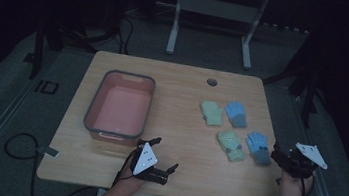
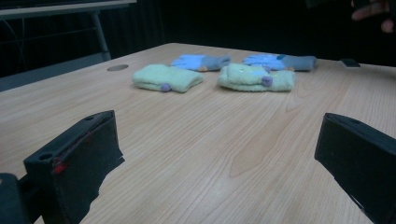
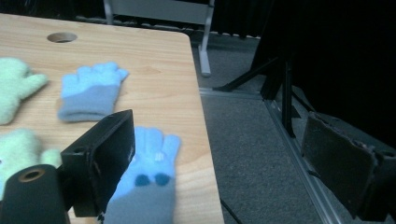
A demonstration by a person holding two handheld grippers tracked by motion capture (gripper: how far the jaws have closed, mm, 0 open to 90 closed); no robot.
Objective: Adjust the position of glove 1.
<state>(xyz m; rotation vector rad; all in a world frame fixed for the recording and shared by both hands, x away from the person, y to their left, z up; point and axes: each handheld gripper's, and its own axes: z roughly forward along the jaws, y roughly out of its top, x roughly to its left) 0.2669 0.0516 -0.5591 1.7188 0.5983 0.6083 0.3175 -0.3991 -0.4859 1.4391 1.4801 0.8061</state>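
The right gripper, jaws spread and empty, hovers at the tabletop's right edge just beside the nearest blue glove. Soft, light knit, probably best pinched at its grey cuff. The left gripper is also spread, near the front edge.

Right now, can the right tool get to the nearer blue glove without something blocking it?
Probably yes. The right tool is open and sits just beside the nearer blue glove at the table's right edge. Nothing lies between them; the green glove is on the glove's far side.
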